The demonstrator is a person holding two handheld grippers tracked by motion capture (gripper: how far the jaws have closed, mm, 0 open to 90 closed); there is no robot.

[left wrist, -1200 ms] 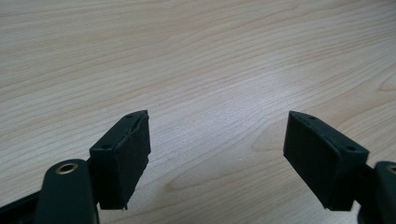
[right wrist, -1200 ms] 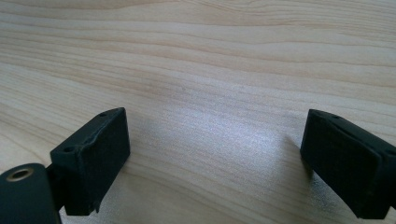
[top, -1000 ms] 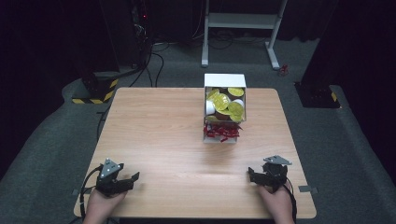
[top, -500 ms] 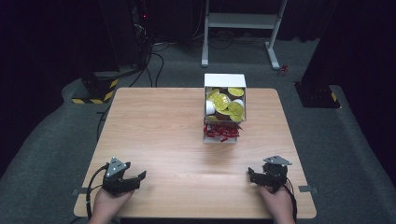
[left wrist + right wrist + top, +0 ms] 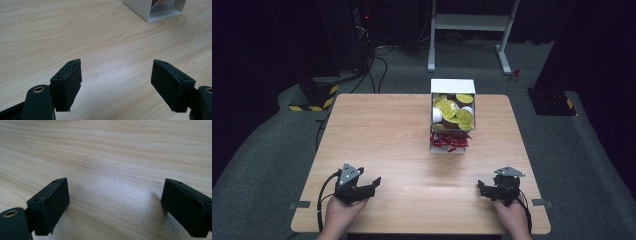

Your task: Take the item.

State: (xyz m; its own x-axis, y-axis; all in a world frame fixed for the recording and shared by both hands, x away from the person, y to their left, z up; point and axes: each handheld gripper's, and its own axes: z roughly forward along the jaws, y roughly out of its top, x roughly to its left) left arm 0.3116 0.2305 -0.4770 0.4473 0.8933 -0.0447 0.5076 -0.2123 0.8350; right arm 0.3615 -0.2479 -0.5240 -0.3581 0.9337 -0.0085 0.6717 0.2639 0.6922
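Wearing no visible sleeves; gripping black grippers (image 5: pixel 374 182) (image 5: pixel 482 189) carrying grey three-cornered plates, trailing black cables, showing brass-ringed screw holes.

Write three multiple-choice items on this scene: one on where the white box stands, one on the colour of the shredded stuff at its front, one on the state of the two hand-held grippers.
1. Where does the white box stand on the table?
A. far side, right of centre
B. near left corner
C. between the hands

2. What colour are the shreds at its front?
A. blue
B. red
C. green

3. How are the left hand-held gripper and right hand-held gripper?
A. both shut on a disc
B. one open, one shut
C. both open, empty

Answers: 1 A, the high view shows it by the far edge, right of the middle. 2 B, the shreds are red. 3 C, both gripper views show the jaws wide apart over bare wood.
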